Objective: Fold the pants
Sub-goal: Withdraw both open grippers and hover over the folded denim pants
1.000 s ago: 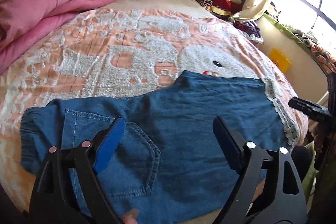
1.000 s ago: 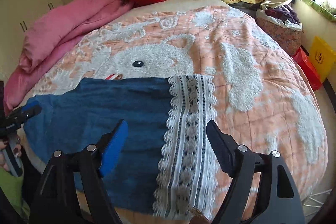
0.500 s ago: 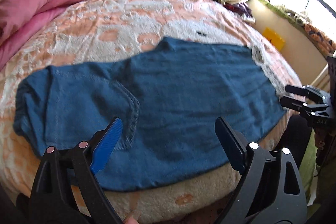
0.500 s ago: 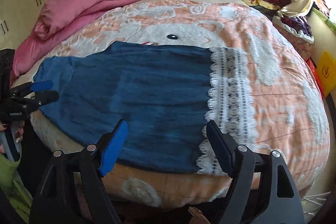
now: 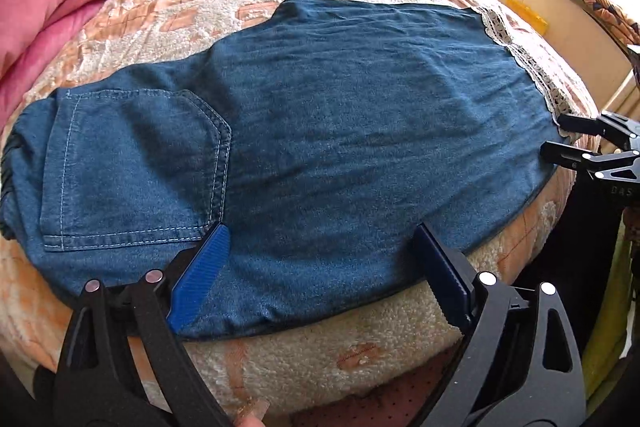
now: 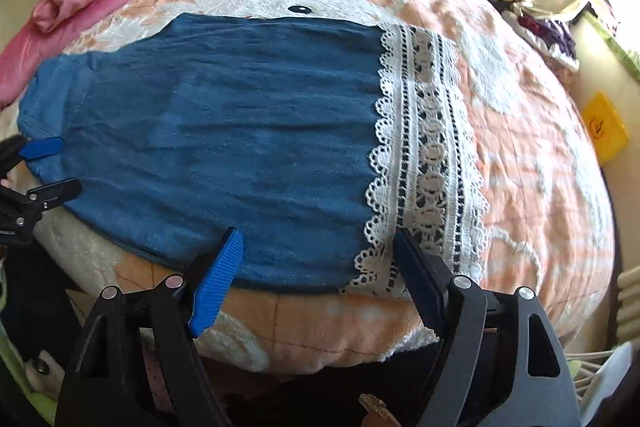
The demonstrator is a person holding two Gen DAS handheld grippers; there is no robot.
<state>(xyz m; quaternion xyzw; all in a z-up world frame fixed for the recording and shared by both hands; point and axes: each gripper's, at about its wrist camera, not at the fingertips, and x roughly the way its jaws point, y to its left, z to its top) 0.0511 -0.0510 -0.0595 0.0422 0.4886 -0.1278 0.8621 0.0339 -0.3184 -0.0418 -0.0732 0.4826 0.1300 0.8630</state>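
A: What changed just now, & where were the pants?

B: Both hands had dropped lower & pulled back toward the near edge of the bed (image 5: 360, 359). A sec before, my tools hung over the middle of the denim; by this moment the pants (image 5: 340, 131) lay fully in view, spread flat across the blanket, waist end at 9 o'clock in the left cam, lace-trimmed hem (image 6: 424, 155) at 3 o'clock. The back pocket (image 5: 132, 163) sat at 10 o'clock from my left tool (image 5: 316, 247).

A: Tool state?

B: Left tool was wide & its jaws were opening a bit more, nothing pinched; the near edge of the denim lay under the gap, but the pads weren't pressing it. Right tool (image 6: 318, 255) was also spread wide, empty, tips over the near edge where denim meets lace.

A: Meaning for the fold?

B: I judged it as lining up for a grab on the near long edge, one tool per end. No fold had been made yet in this layout, so prob. early in the task. Thin soft denim, so it should've lifted easily but could sag between the two grips.

A: Any writing?

B: Only "DAS" on the body of the right tool, seen at 3 o'clock in the left cam. The yellow box (image 6: 604, 127) by the wall had a dark mark, too small to read.
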